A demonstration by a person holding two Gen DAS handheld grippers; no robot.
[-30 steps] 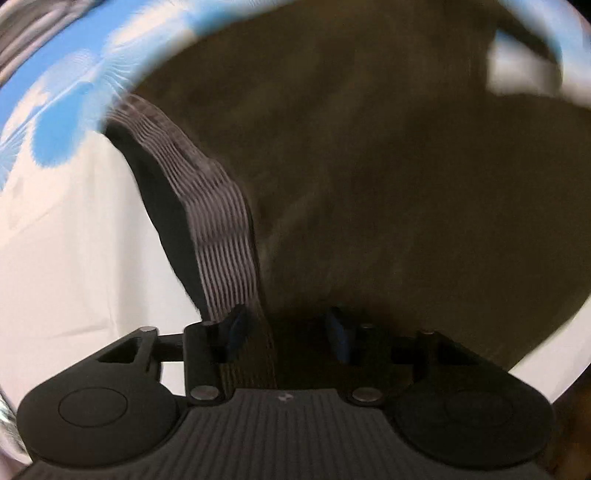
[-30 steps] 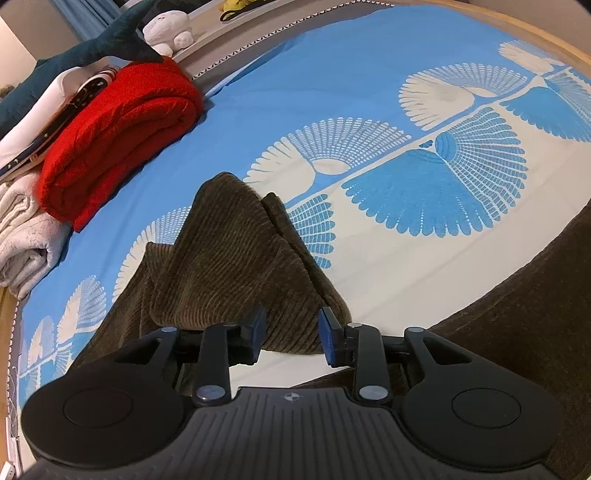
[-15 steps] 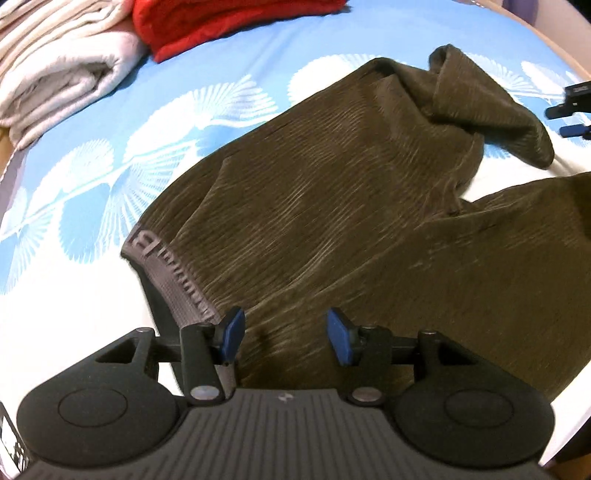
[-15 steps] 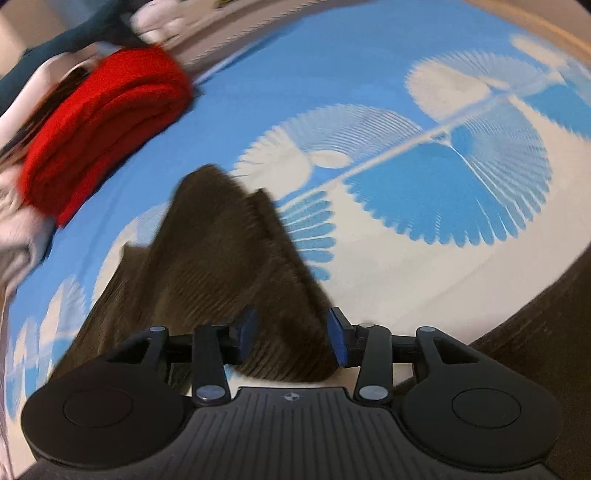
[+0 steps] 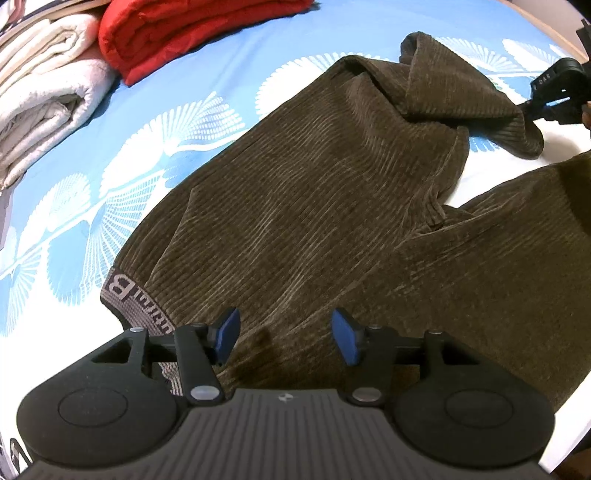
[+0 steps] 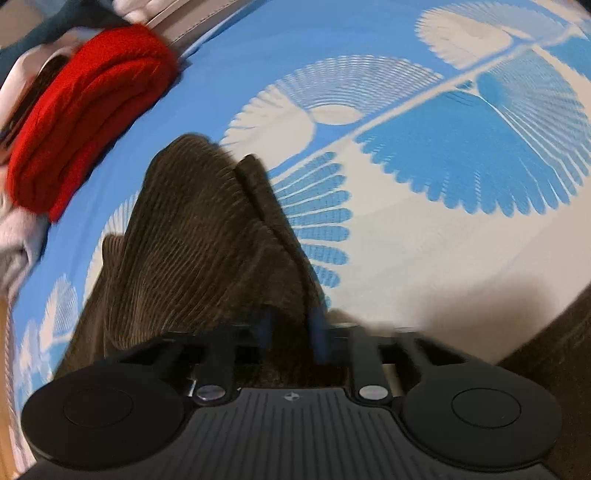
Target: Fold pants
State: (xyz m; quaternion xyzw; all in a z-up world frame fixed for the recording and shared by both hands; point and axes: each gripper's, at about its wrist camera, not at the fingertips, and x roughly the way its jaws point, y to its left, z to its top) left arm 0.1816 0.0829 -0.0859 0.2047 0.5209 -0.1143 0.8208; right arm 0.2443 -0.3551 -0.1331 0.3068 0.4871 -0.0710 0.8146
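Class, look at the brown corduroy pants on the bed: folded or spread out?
Mostly spread: the brown corduroy pants lie open, legs apart, only one leg end bunched.

Right gripper (image 6: 291,332) jaws just closed, seemingly pinching brown corduroy pants (image 6: 192,236) hem, on blue-white bedsheet (image 6: 424,236), blurred

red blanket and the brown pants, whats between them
In the left wrist view, only bare blue-and-white patterned bedsheet separates the red blanket from the pants.
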